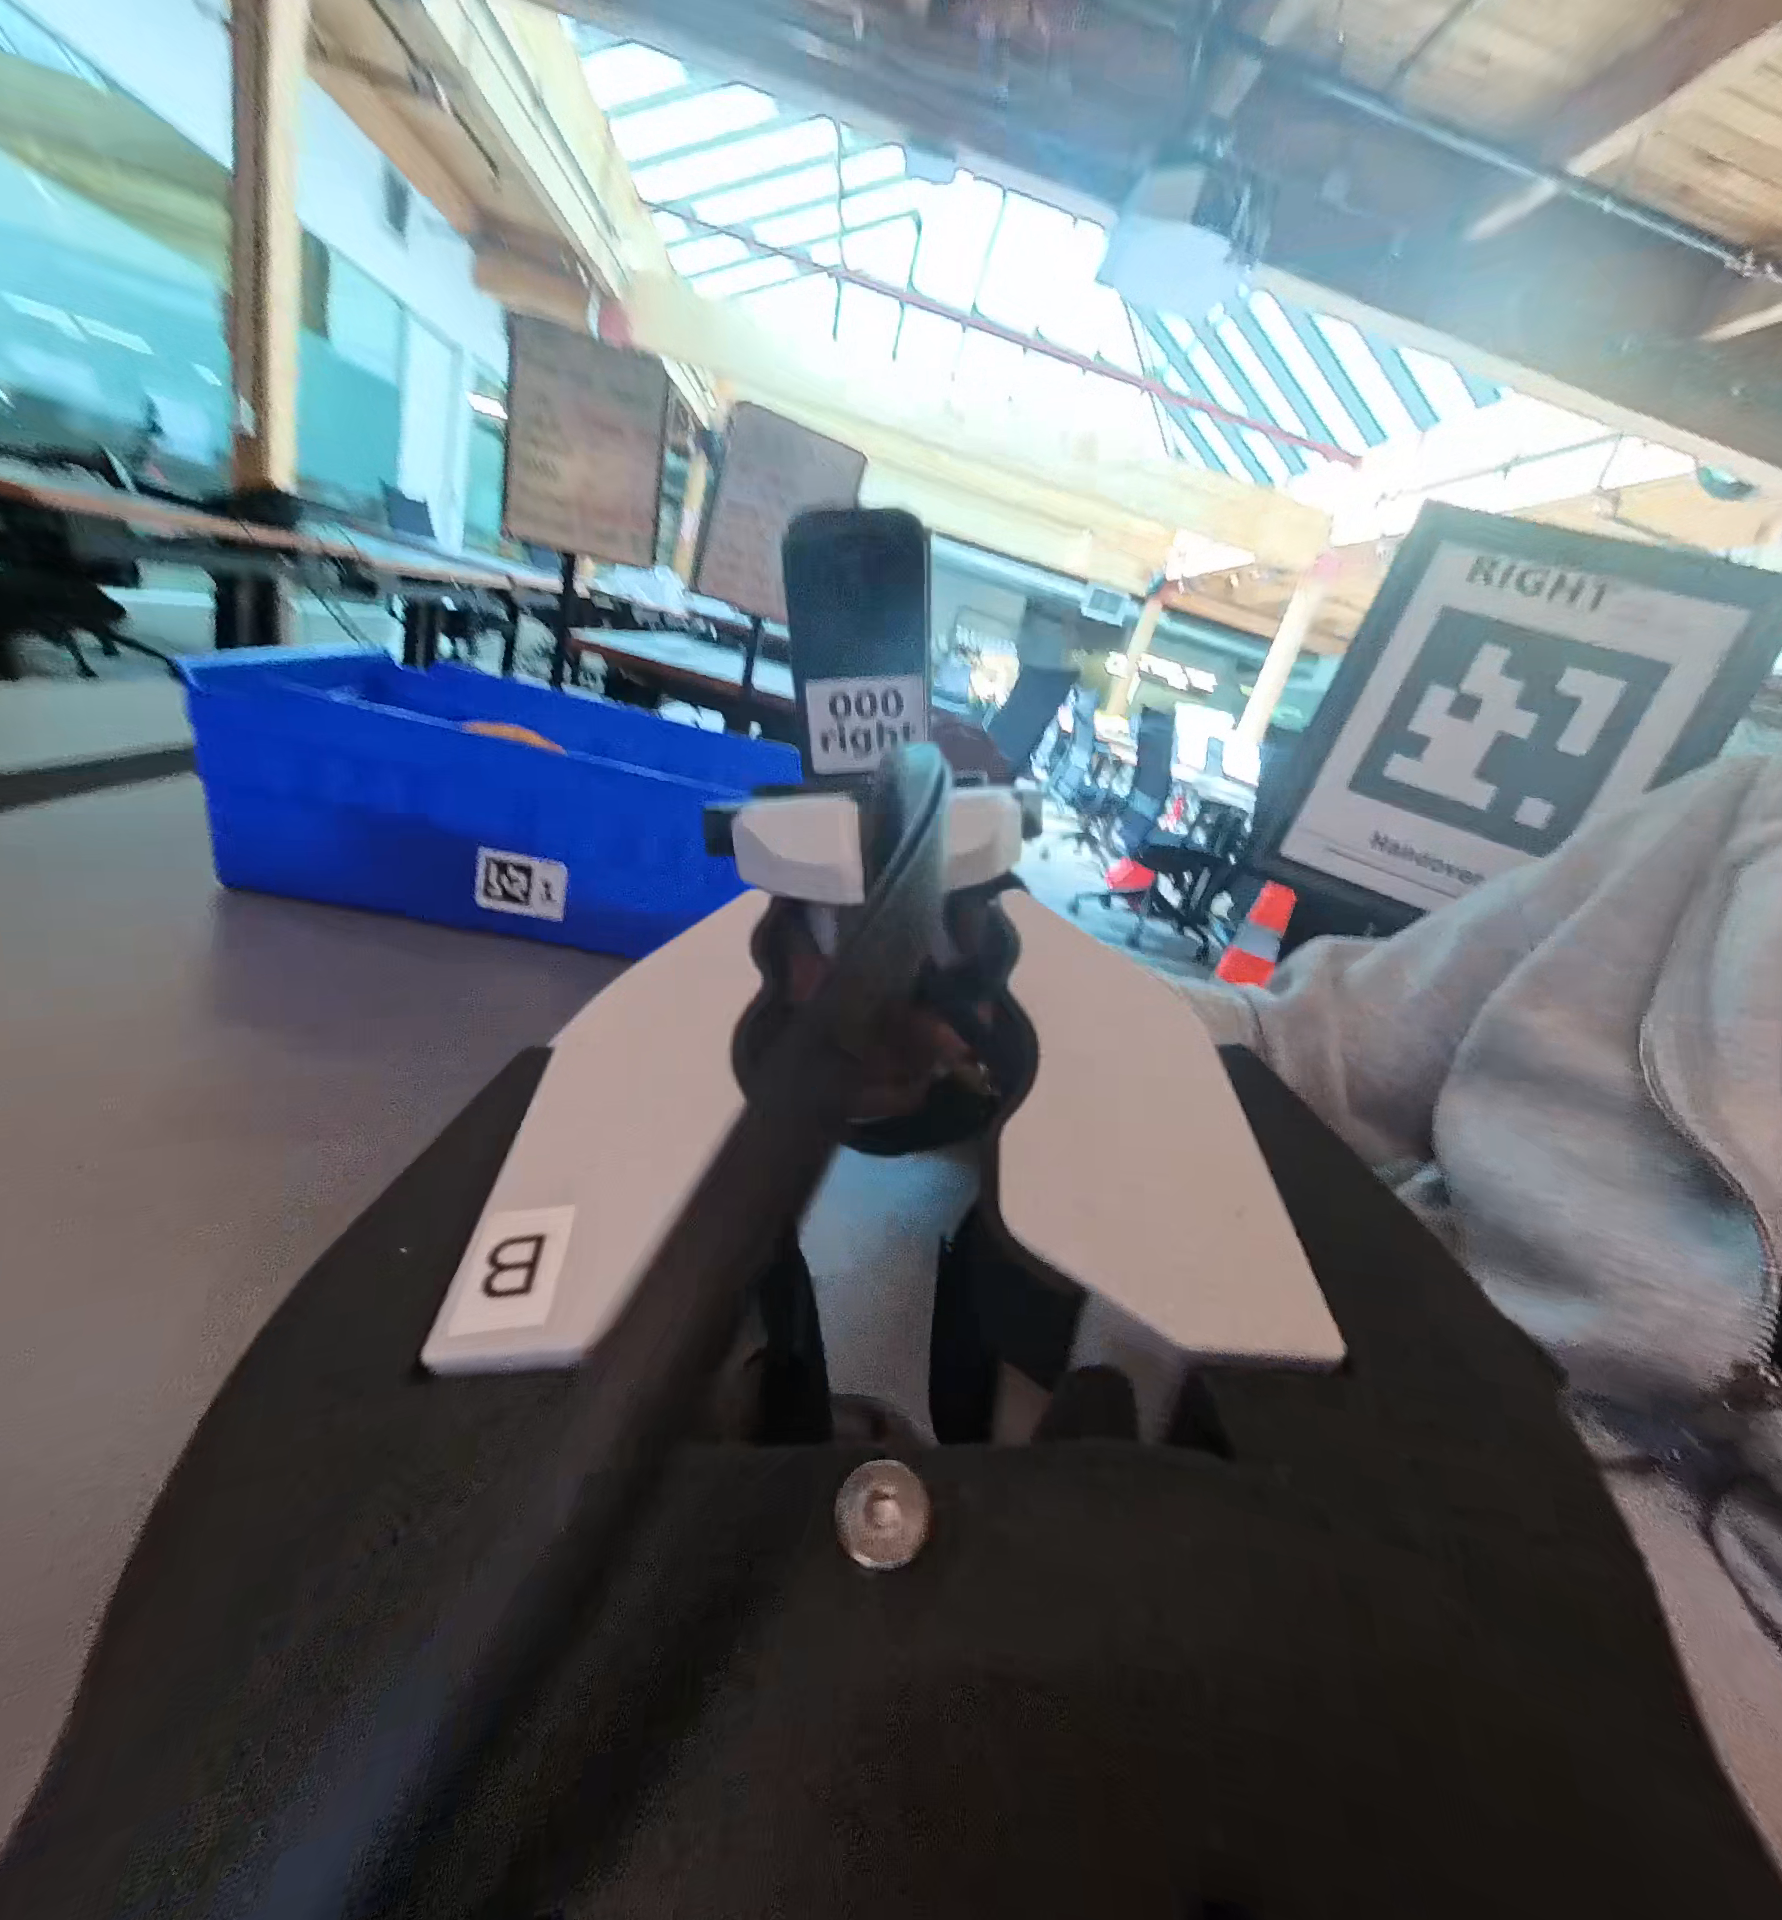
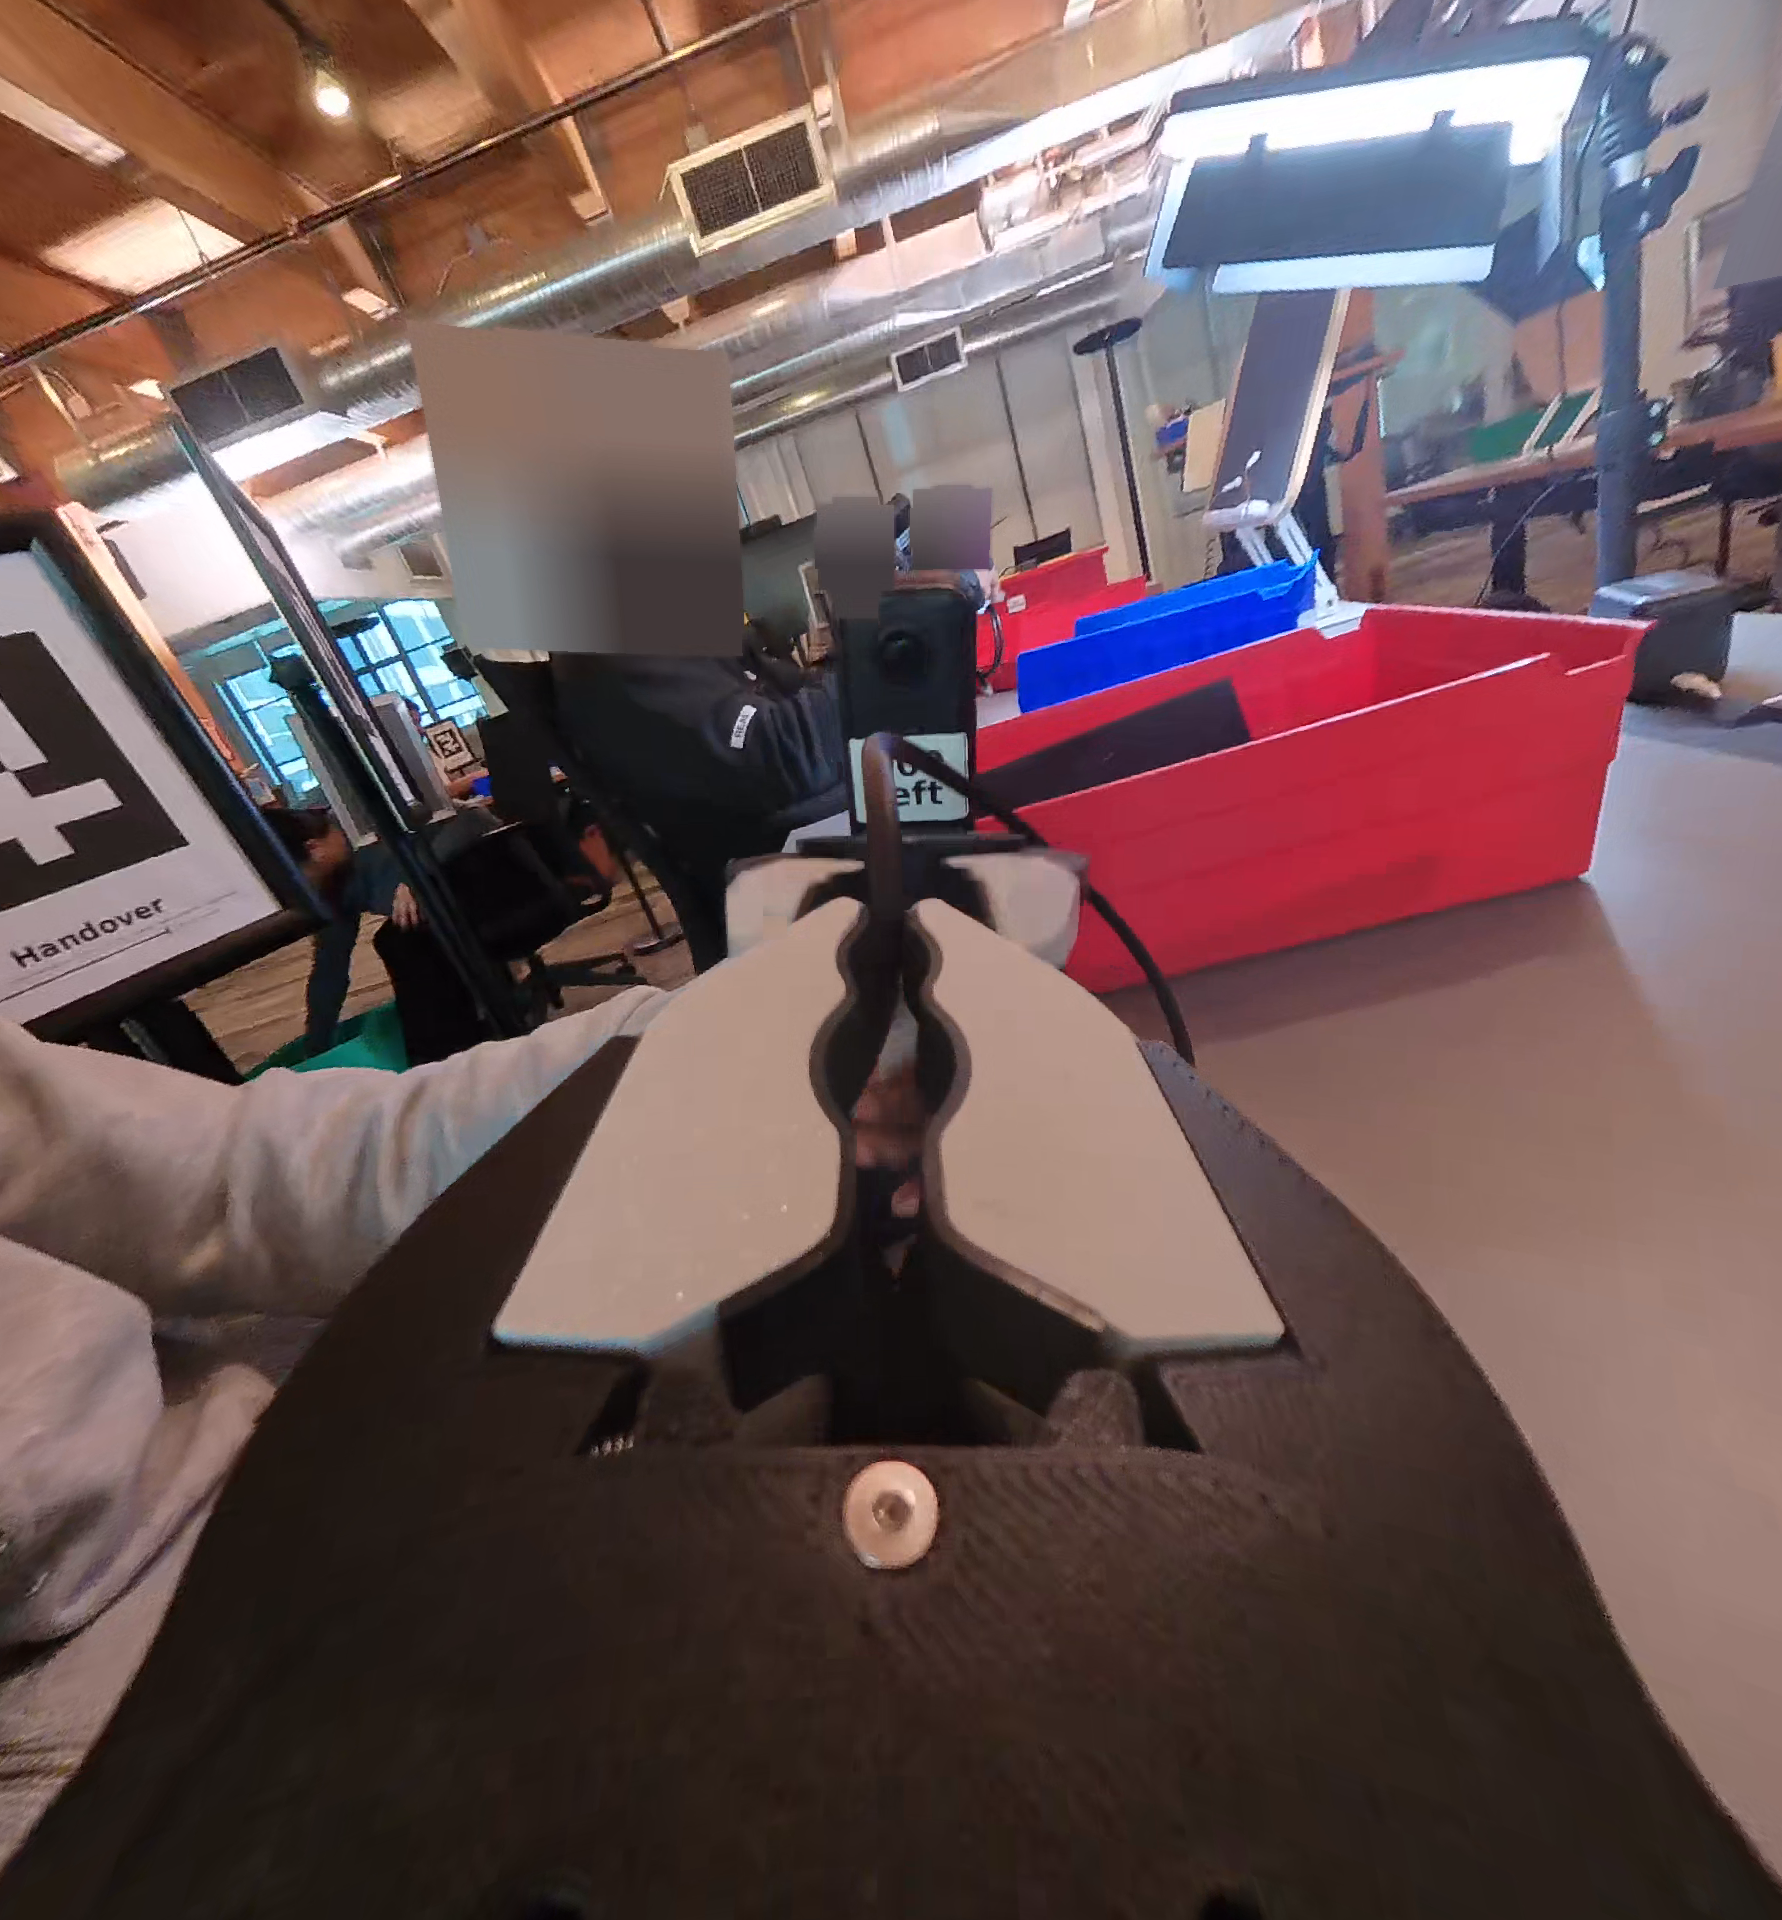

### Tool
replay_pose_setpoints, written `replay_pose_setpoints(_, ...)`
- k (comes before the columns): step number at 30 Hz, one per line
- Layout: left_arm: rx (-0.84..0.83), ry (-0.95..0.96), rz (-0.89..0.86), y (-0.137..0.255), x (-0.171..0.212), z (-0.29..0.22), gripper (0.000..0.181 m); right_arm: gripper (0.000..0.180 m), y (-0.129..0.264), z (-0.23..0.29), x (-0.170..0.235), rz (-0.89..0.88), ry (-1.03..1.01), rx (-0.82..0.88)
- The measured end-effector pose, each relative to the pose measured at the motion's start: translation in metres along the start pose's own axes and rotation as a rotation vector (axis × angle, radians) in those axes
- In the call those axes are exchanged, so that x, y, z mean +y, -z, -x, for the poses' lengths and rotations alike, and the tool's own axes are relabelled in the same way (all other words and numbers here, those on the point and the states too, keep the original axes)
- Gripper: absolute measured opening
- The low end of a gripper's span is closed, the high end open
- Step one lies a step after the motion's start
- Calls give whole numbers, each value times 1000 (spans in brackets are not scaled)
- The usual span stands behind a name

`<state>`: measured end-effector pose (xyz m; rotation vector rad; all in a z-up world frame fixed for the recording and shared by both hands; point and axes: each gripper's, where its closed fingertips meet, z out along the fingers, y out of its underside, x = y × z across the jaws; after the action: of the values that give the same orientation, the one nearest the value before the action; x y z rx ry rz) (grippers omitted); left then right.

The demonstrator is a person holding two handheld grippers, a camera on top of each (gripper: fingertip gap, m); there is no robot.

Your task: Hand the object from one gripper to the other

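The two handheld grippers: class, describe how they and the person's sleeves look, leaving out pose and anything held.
Each gripper, left gripper and right gripper, has a black body, pale grey fingers with wavy black inner edges, and a silver screw. The left finger carries a white letter sticker. The sleeves are light grey.

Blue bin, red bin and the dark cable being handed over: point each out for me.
Blue bin [image 1: 367, 821]: left wrist view, on its front wall.
Red bin [image 2: 1313, 821]: right wrist view, on its near side wall.
Dark cable [image 2: 882, 831]: right wrist view, on the loop above the fingertips.
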<state>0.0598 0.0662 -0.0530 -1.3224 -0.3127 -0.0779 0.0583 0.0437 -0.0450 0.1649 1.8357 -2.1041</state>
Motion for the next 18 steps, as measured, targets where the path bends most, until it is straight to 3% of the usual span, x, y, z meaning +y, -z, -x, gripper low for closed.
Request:
replay_pose_setpoints(2, 16, -10, 75, -7, 14, -3, 30, 5, -3, 2, -1, -19, 26, 1)
replay_pose_setpoints(5, 48, -53, 109, -10, 21, -9, 8, 5, -6, 5, -1, -30, 66, 7)
replay_pose_setpoints(8, 11, -83, 97, -7, 17, -3, 7, 7, -6, 5, -3, -35, 65, 11)
replay_pose_setpoints(11, -41, -115, 18, 1, 2, 3, 6, 28, -1, -4, -6, -34, 47, 61)
replay_pose_setpoints(18, -88, -136, -119, 15, -23, 7, 5, 23, -4, -5, 24, 173, 16, 48)
